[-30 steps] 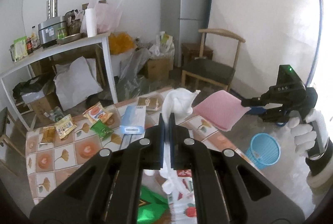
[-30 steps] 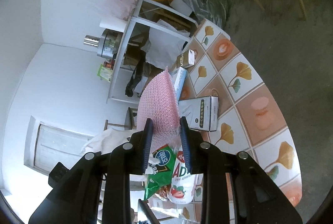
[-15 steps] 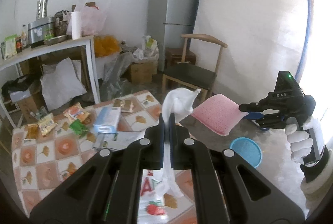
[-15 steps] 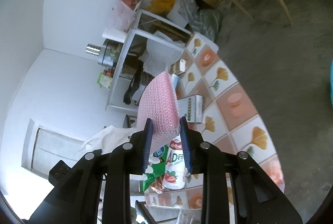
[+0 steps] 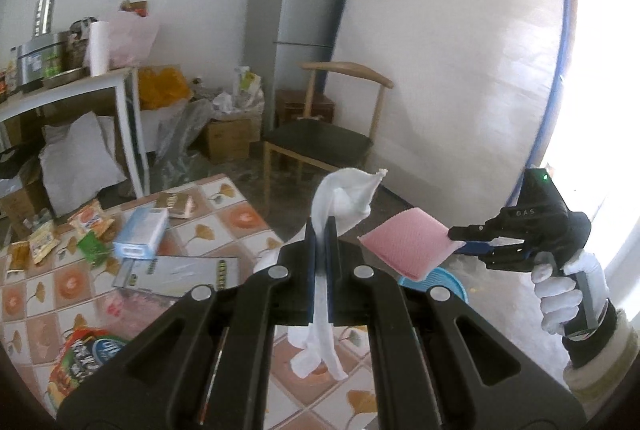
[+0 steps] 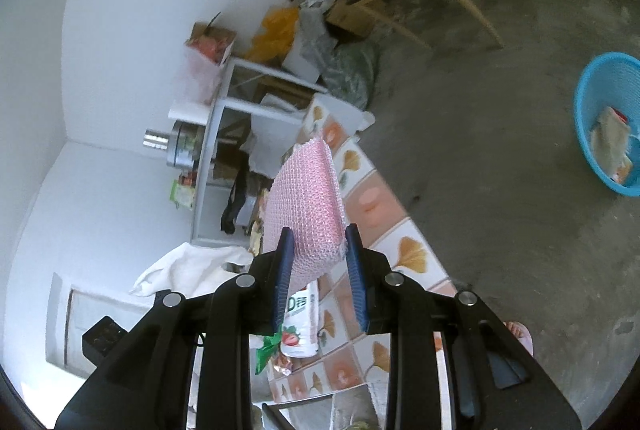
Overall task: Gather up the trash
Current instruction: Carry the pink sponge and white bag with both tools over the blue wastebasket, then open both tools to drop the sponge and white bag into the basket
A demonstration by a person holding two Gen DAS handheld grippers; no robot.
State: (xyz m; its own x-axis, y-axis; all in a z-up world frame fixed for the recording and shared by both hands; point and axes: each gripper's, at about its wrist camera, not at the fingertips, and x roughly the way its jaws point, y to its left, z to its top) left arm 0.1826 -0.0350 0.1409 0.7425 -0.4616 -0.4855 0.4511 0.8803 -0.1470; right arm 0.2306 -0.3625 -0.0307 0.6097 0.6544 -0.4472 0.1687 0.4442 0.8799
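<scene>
over grey floor [image 6: 500, 158], right hand-held gripper [image 6: 319, 254] tilted down (pink sponge [image 6: 306, 206] pinched)

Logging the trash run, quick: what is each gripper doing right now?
Left gripper: closed on a white tissue.
Right gripper: closed on a pink sponge.

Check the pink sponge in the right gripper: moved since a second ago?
Yes. In the right wrist view the pink sponge, clamped in the right gripper, has swung off the tiled table toward the blue basket, newly in view.

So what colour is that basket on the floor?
The basket is light blue, seen best in the right wrist view.
</scene>
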